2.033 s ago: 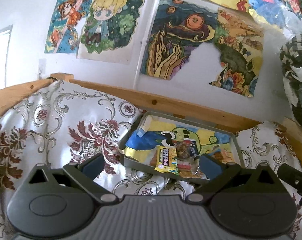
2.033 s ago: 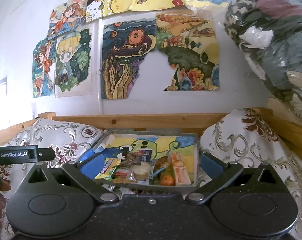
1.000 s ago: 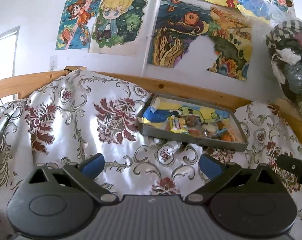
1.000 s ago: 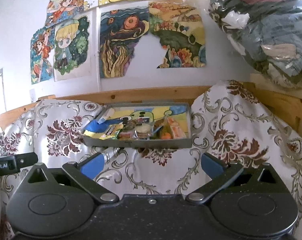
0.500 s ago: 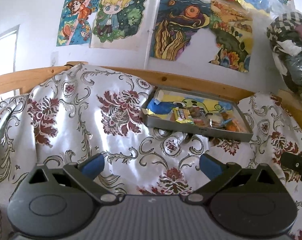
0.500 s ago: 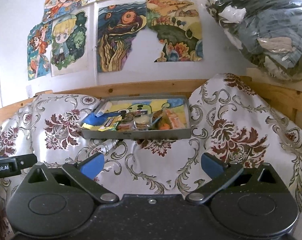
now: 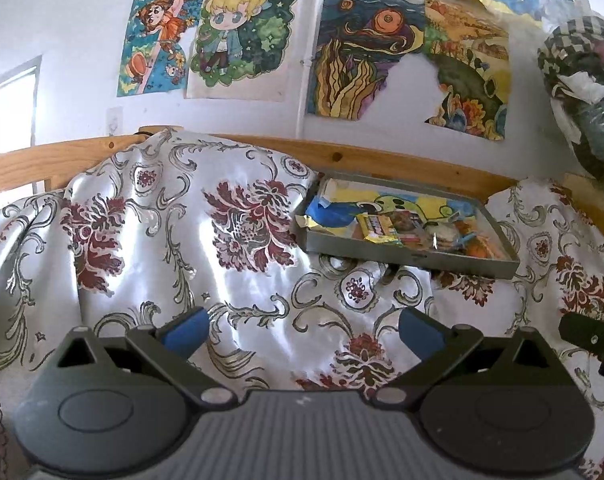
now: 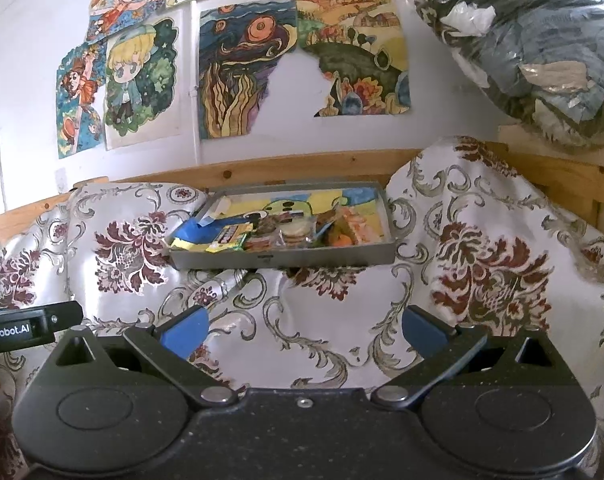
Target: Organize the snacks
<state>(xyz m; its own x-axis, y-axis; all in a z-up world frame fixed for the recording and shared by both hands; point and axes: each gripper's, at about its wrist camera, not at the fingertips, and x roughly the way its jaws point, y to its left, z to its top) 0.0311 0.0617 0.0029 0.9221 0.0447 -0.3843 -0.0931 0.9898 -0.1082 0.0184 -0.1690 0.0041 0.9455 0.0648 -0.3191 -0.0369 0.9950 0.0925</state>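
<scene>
Here, the snacks (image 8: 285, 232) lie bunched in a shallow grey tray (image 8: 281, 258) that rests on the floral cloth (image 8: 482, 248) just before a wooden rail (image 7: 382, 158). Well apart from the tray, the left gripper (image 7: 302, 330) and right gripper (image 8: 304, 330) both stand spread wide and empty above the cloth.

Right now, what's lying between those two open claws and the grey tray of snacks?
Only rumpled floral cloth. In both wrist views the stretch from the right gripper and left gripper up to the tray holds nothing else.
</scene>
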